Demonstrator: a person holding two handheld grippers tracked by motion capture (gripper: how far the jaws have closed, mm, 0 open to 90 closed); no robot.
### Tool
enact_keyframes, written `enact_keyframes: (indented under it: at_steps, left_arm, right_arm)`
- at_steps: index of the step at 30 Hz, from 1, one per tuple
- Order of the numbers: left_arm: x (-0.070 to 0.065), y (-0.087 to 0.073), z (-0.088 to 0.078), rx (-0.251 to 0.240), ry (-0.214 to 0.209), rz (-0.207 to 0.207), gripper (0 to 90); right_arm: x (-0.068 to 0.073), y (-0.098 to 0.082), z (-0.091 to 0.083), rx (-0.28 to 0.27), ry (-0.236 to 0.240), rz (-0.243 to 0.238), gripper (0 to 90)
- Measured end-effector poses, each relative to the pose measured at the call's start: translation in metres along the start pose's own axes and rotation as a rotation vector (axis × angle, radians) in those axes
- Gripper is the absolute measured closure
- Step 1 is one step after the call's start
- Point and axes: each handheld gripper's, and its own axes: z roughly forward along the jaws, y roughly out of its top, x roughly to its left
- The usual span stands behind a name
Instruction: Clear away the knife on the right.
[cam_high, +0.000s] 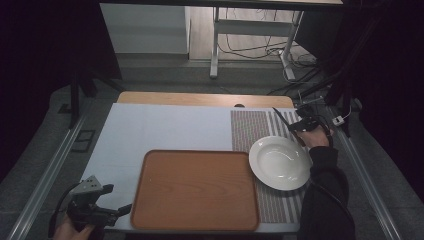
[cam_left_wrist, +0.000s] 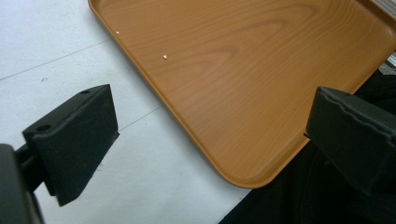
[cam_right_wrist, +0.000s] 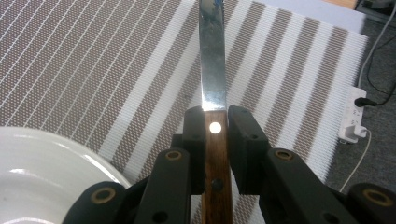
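My right gripper (cam_high: 301, 125) hangs over the striped placemat (cam_high: 250, 130) just beyond the white plate (cam_high: 280, 162). It is shut on a knife (cam_high: 279, 115) by its wooden handle. In the right gripper view the pads (cam_right_wrist: 198, 126) press both sides of the handle, and the steel blade (cam_right_wrist: 212, 60) points away over the placemat (cam_right_wrist: 93, 56), with the plate's rim (cam_right_wrist: 56, 144) at lower left. My left gripper (cam_high: 117, 210) rests at the table's near left corner, open and holding nothing, beside the wooden tray (cam_high: 195, 190). The left gripper view has the tray's rounded corner (cam_left_wrist: 243, 70) between its wide-apart jaws.
A white cloth (cam_high: 160, 130) covers the table under the tray and placemat. A white plug adapter with cables (cam_right_wrist: 355, 121) lies on the floor off the table's right edge. A desk frame and loose cables (cam_high: 250, 50) stand beyond the far edge.
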Motion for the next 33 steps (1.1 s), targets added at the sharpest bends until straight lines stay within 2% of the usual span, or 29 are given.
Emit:
enact_keyframes:
  at_steps: [5, 11, 19, 33]
  left_arm:
    - [0.0, 0.0, 0.0, 0.001, 0.0, 0.002, 2.3]
    - [0.0, 0.0, 0.0, -0.001, 0.0, 0.001, 2.3]
    - [0.0, 0.0, 0.0, -0.002, -0.004, 0.0, 2.3]
    - [0.0, 0.0, 0.0, -0.003, -0.004, 0.001, 2.3]
  right_arm:
    - [0.001, -0.003, -0.011, -0.014, 0.001, -0.004, 78.0]
    - [0.011, -0.006, -0.021, -0.031, 0.018, 0.001, 78.1]
    - [0.037, -0.01, -0.026, -0.03, 0.048, -0.032, 78.0]
    - [0.09, -0.025, -0.033, -0.023, 0.105, -0.131, 78.0]
